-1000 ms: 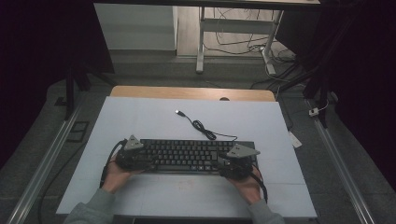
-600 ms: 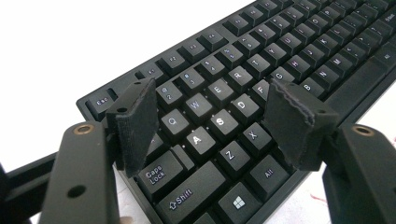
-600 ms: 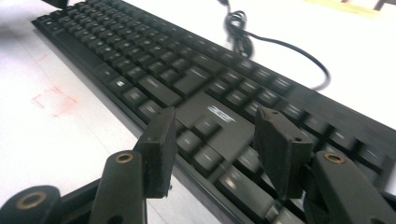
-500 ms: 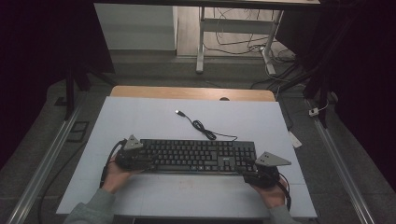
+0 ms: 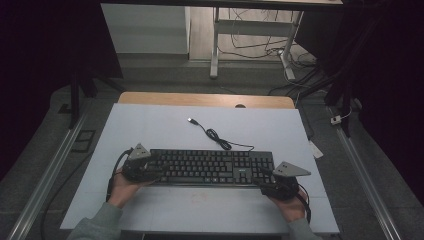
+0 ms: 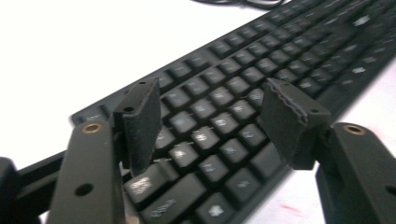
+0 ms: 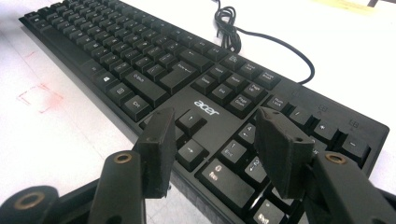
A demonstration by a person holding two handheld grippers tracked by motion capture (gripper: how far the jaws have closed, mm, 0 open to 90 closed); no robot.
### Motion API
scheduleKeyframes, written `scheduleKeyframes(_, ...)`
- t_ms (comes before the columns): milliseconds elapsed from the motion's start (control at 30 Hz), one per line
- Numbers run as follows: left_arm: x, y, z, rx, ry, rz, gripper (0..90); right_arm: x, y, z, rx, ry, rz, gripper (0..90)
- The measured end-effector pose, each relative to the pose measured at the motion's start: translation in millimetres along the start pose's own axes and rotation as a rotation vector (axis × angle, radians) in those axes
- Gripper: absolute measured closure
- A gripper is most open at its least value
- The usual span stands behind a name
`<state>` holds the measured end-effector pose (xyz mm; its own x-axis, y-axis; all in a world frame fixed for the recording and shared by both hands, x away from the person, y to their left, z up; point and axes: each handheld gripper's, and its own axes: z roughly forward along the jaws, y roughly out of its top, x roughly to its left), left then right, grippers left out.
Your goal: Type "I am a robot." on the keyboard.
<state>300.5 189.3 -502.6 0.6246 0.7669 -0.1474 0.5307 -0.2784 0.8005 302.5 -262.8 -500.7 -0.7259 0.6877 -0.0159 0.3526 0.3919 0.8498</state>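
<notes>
A black acer keyboard [image 5: 210, 167] lies across the white table, its coiled cable [image 5: 220, 140] running back to a USB plug [image 5: 191, 120]. My left gripper [image 5: 151, 170] rests over the keyboard's left end. In the left gripper view its jaws [image 6: 212, 93] stand apart above the keys [image 6: 205, 137]; they have just been closing a little, with nothing pinched between the pads. My right gripper [image 5: 269, 182] sits at the keyboard's right front corner. Its open jaws [image 7: 215, 123] straddle the arrow keys [image 7: 189, 123] and number pad without gripping anything.
The white tabletop [image 5: 150, 125] has bare room behind and in front of the keyboard. A wooden strip [image 5: 205, 99] borders its far edge. Faint red marks [image 7: 39, 98] show on the table near the front. Metal rails [image 5: 45, 180] flank the table.
The right gripper moved rightward from over the keyboard's right part to its right front corner. The left hand stayed at the left end.
</notes>
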Motion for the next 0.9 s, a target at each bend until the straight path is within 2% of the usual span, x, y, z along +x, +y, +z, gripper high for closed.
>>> scheduleKeyframes(100, -4.3, 2.0, -2.1, -0.016, -0.038, -0.008, 43.0, -0.4, 0.5, 2.4, 0.0, 0.009, -0.001, 48.2)
scheduleKeyframes(300, -11.1, 3.4, -2.3, -0.015, -0.066, 0.007, 51.3, -0.4, 0.2, 4.1, 0.015, 0.009, -0.008, 48.2)
scheduleKeyframes(633, -19.7, 3.9, 0.9, 0.002, -0.13, 0.059, 88.1, 0.2, -0.8, 5.0, 0.02, 0.013, -0.01, 48.2)
scheduleKeyframes(900, -26.0, 3.1, 8.0, 0.028, -0.136, 0.079, 89.1, 0.3, -1.1, 5.0, 0.023, 0.009, -0.006, 48.0)
